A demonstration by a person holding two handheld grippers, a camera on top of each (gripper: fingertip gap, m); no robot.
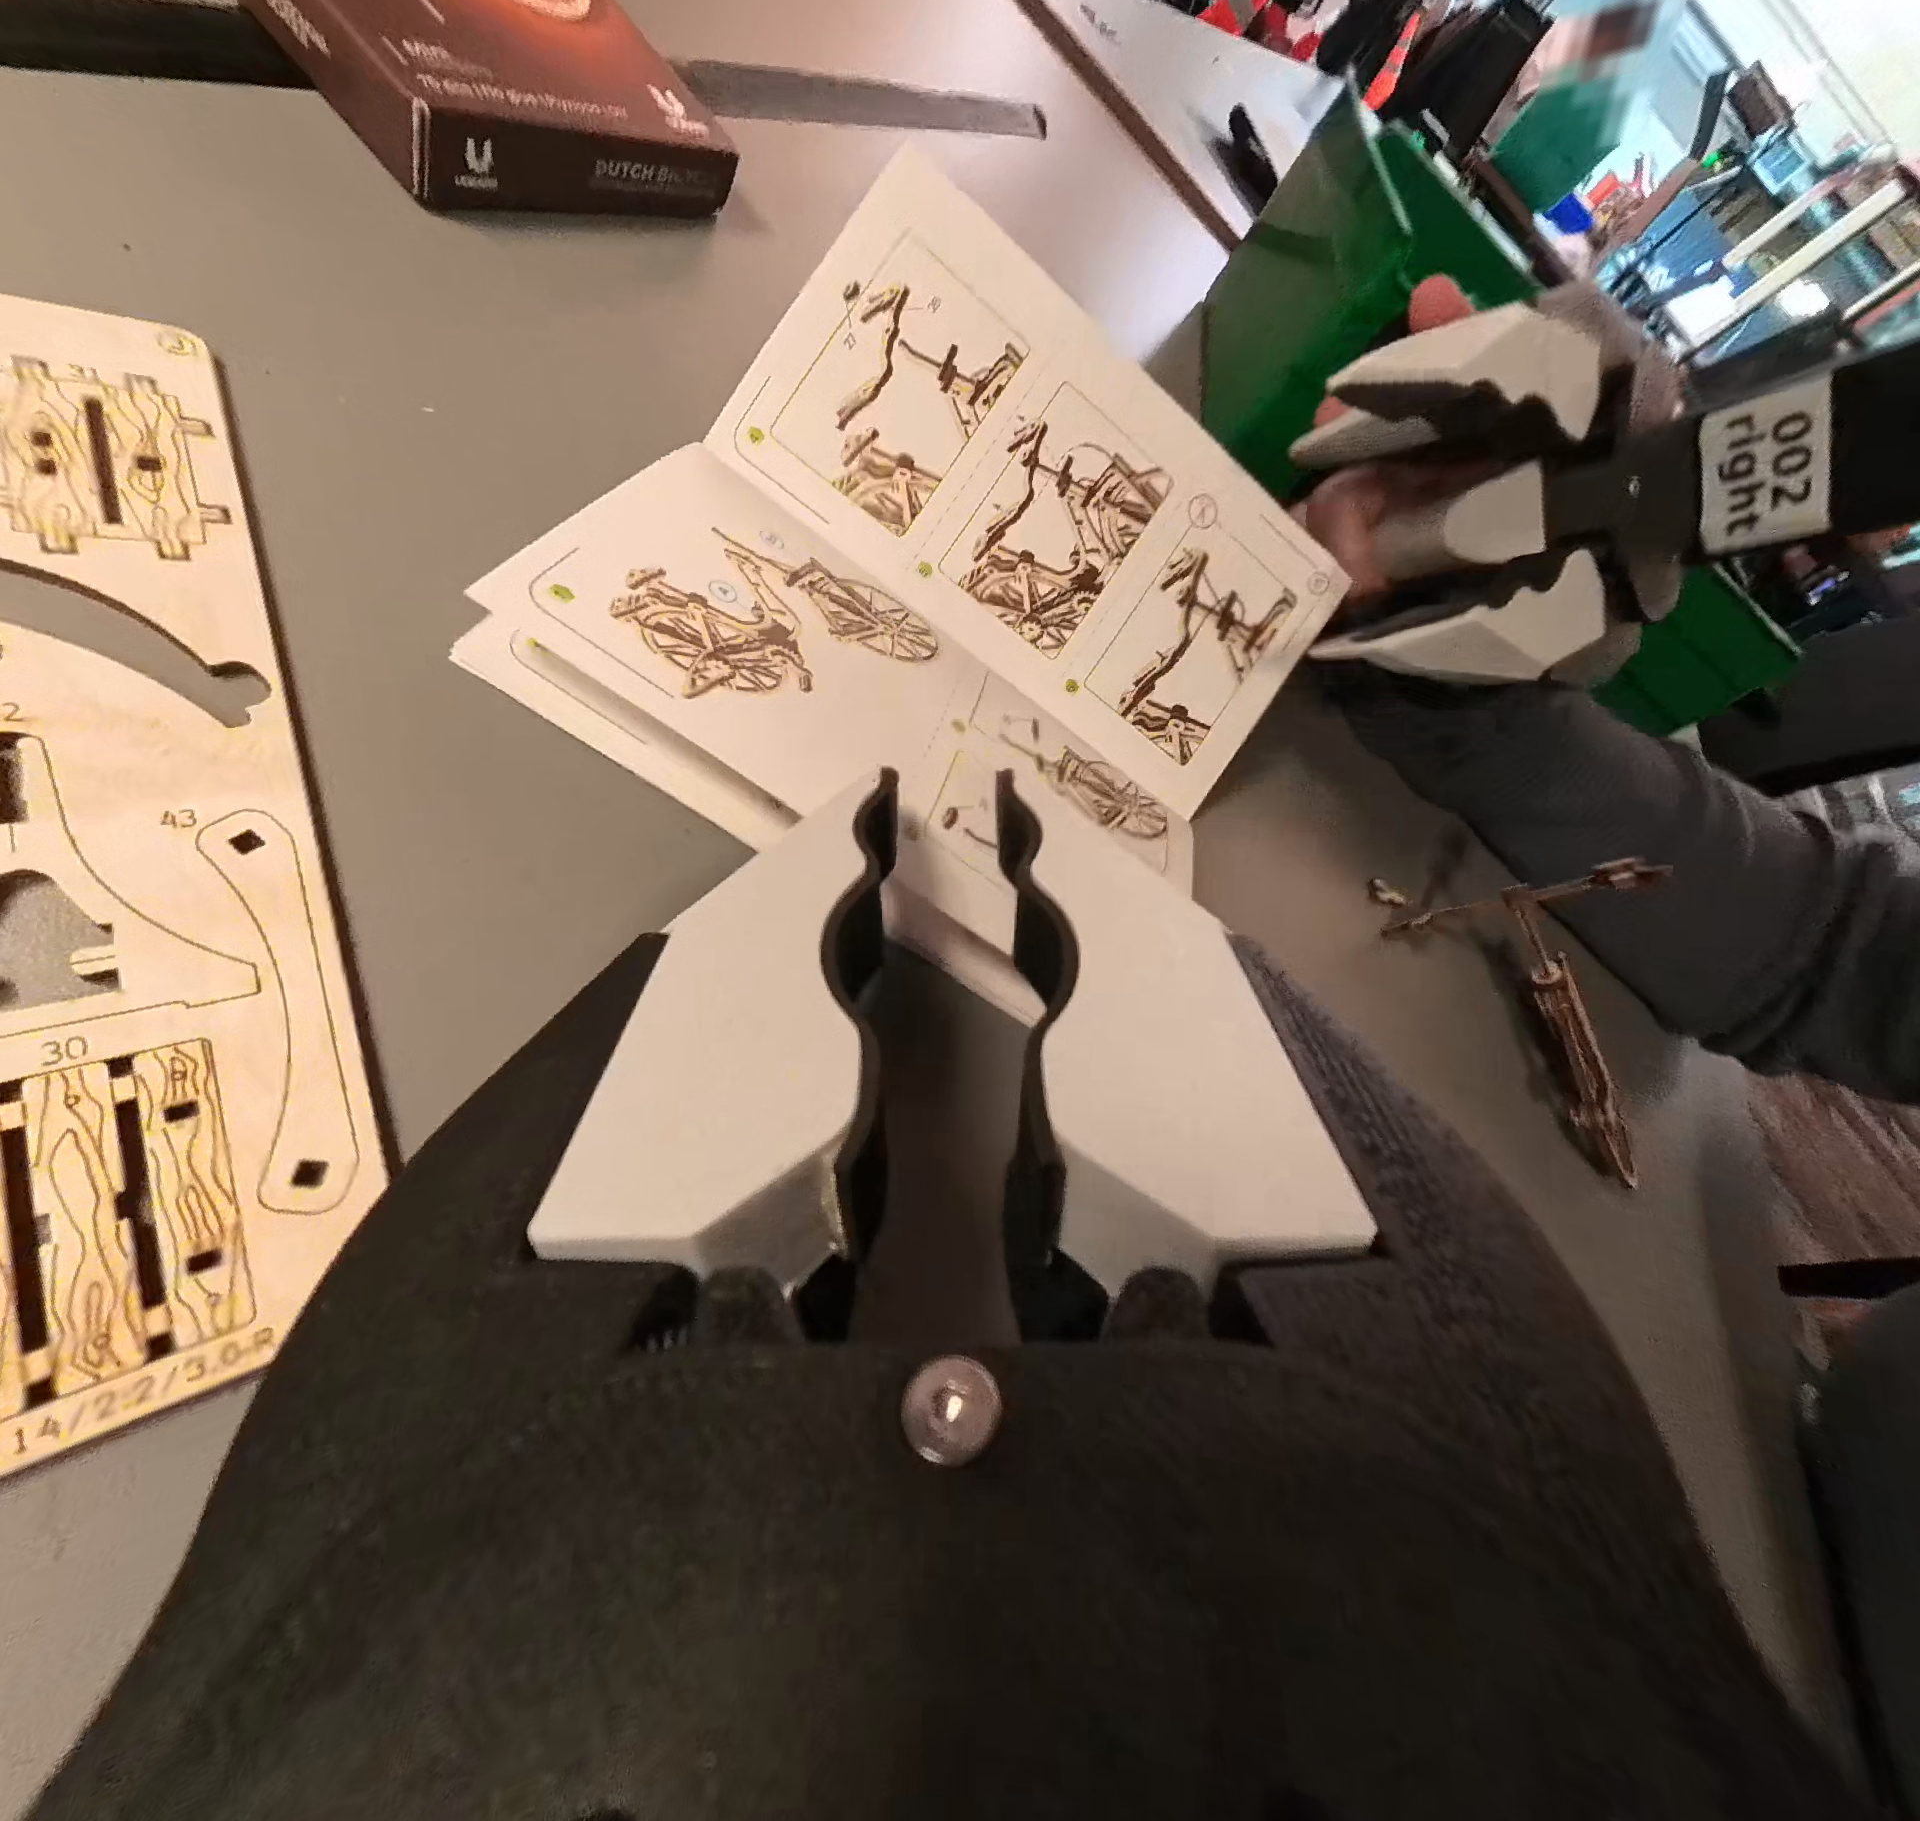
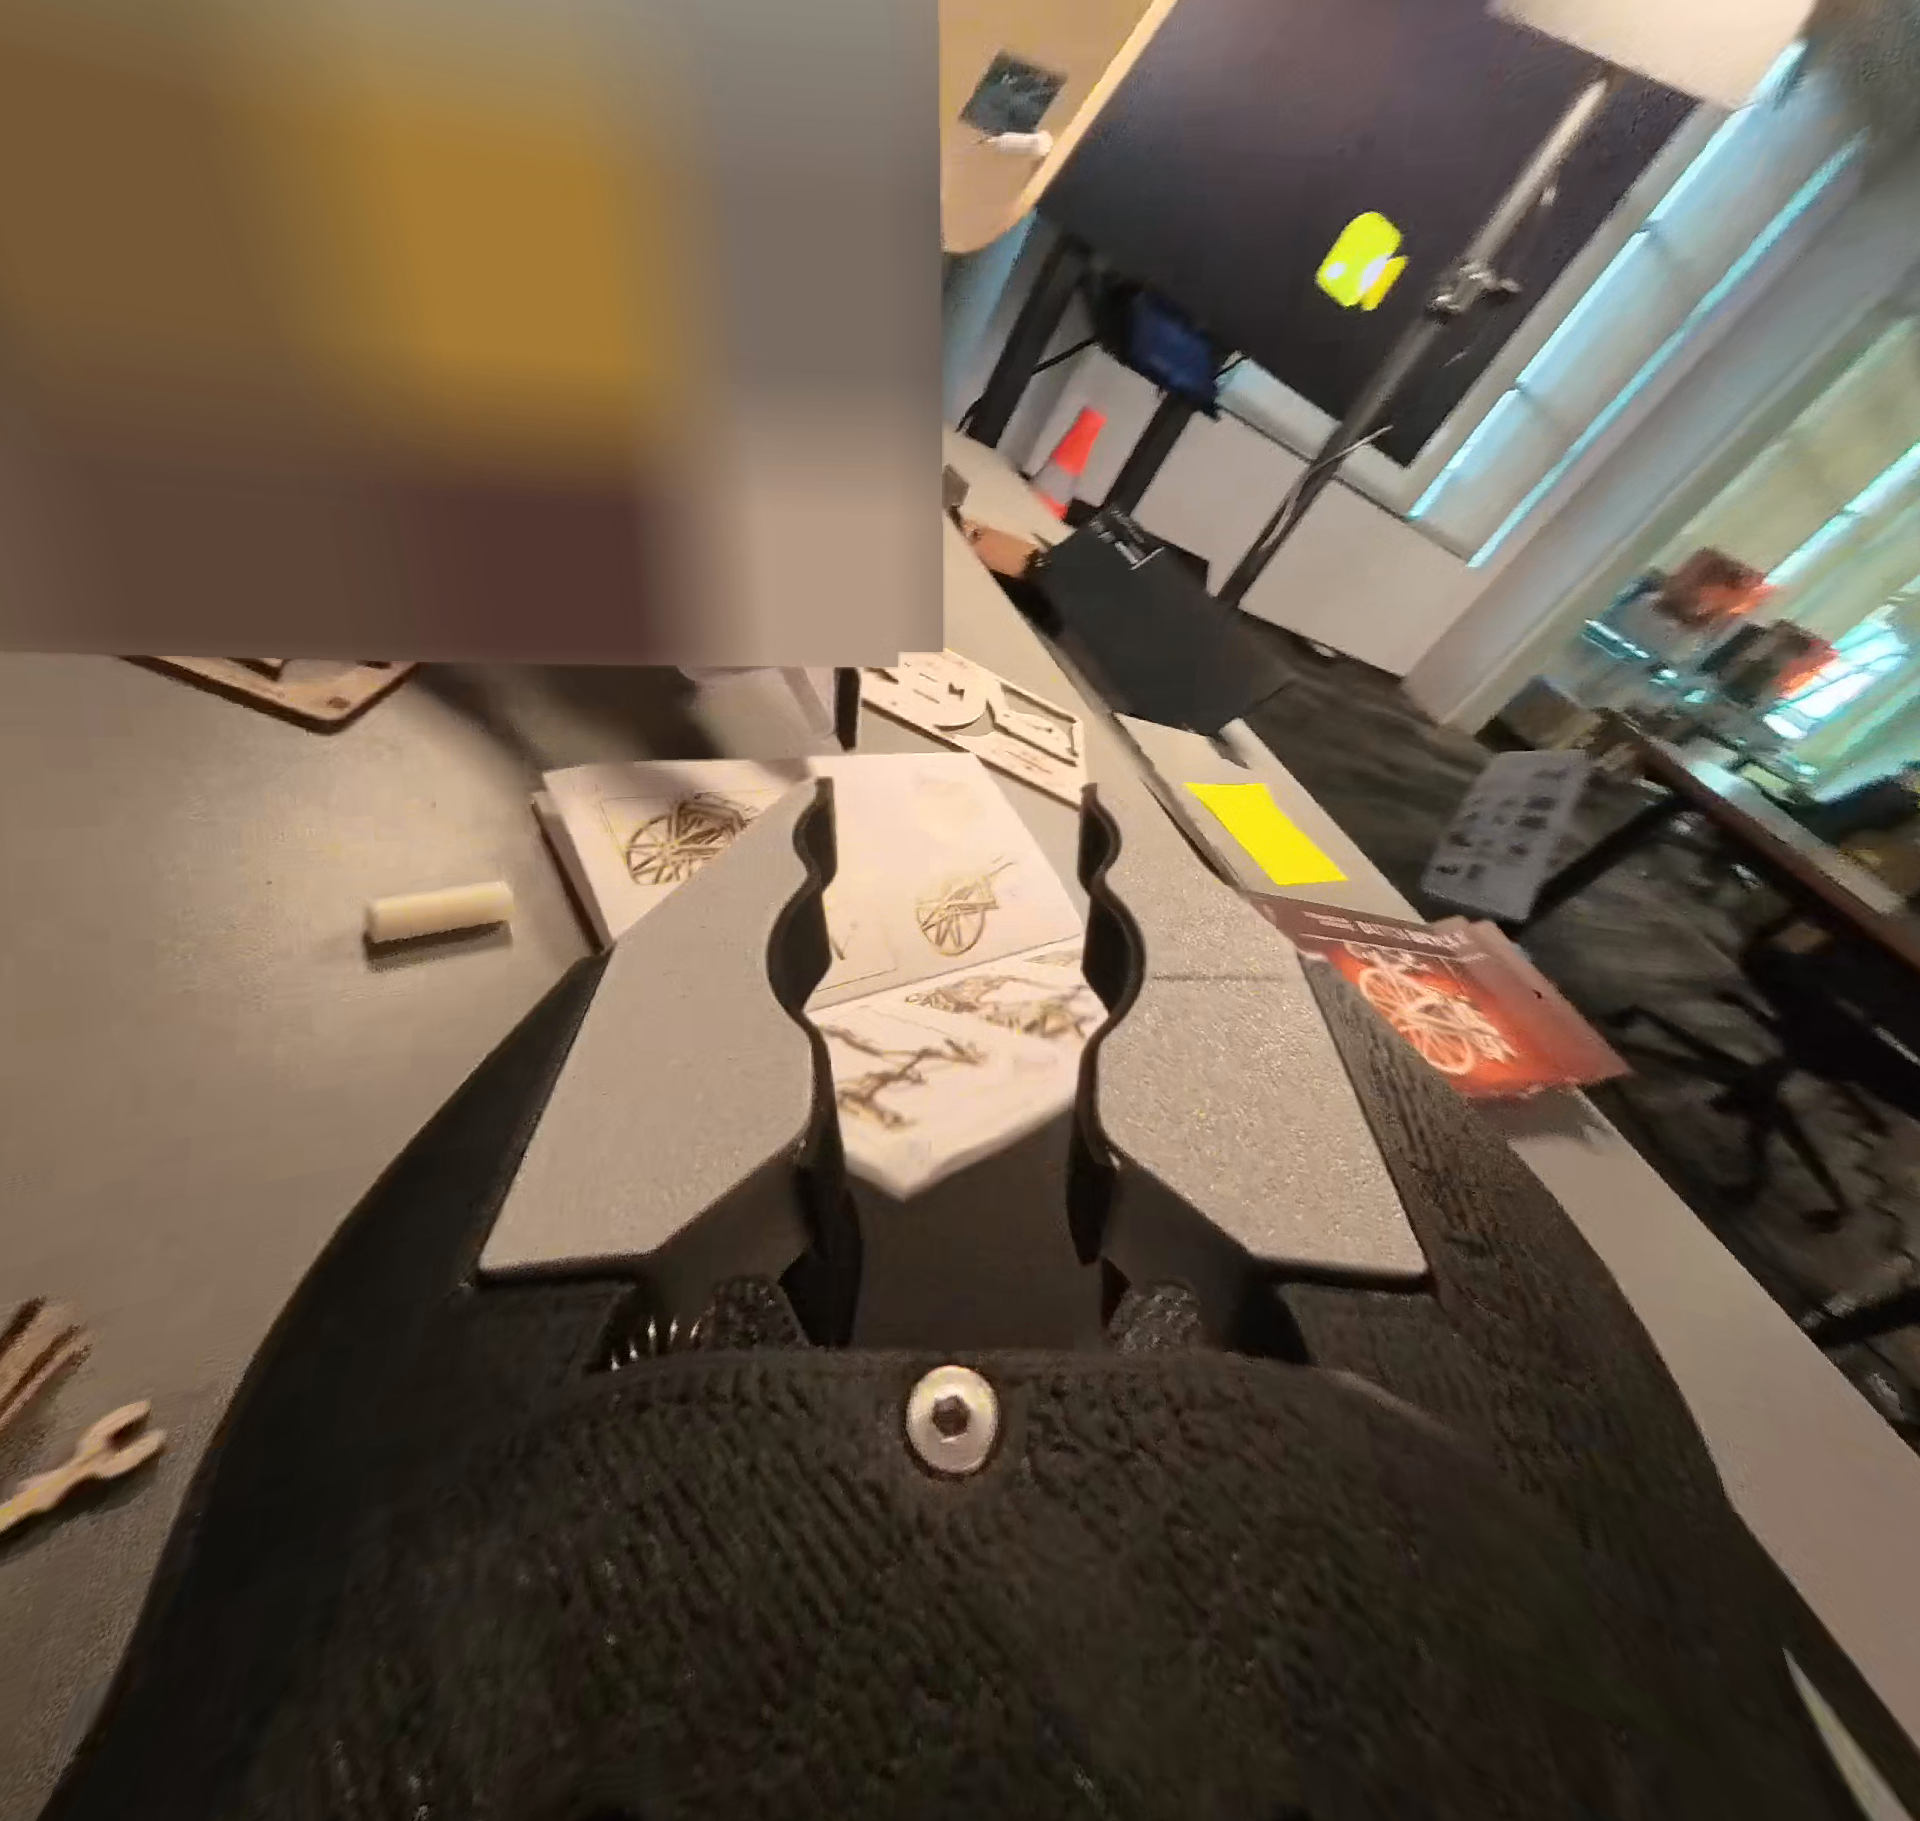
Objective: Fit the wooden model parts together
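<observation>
An open instruction booklet (image 1: 935,545) with bicycle drawings lies on the grey table (image 1: 499,421). My left gripper (image 1: 945,784) is open and empty, and hovers over the booklet's near edge. My right gripper (image 1: 1317,540) is open at the booklet's right corner. In the right wrist view that corner (image 2: 914,1127) lies between the spread fingers of the right gripper (image 2: 956,800), which are not closed on it. A laser-cut wooden parts sheet (image 1: 156,836) lies at the left. A small dark assembled wooden piece (image 1: 1558,1002) lies at the right.
The dark kit box (image 1: 468,57) lies at the back and shows in the right wrist view (image 2: 1444,1013). A green bin (image 1: 1340,296) stands behind the right gripper. A white cylinder (image 2: 442,914), a wooden wrench-shaped piece (image 2: 83,1459) and more wooden sheets (image 2: 987,722) lie on the table. My right fingertips sit around 11 cm from my left ones. To the small dark assembled wooden piece (image 1: 1558,1002): right tips about 20 cm, left tips about 25 cm.
</observation>
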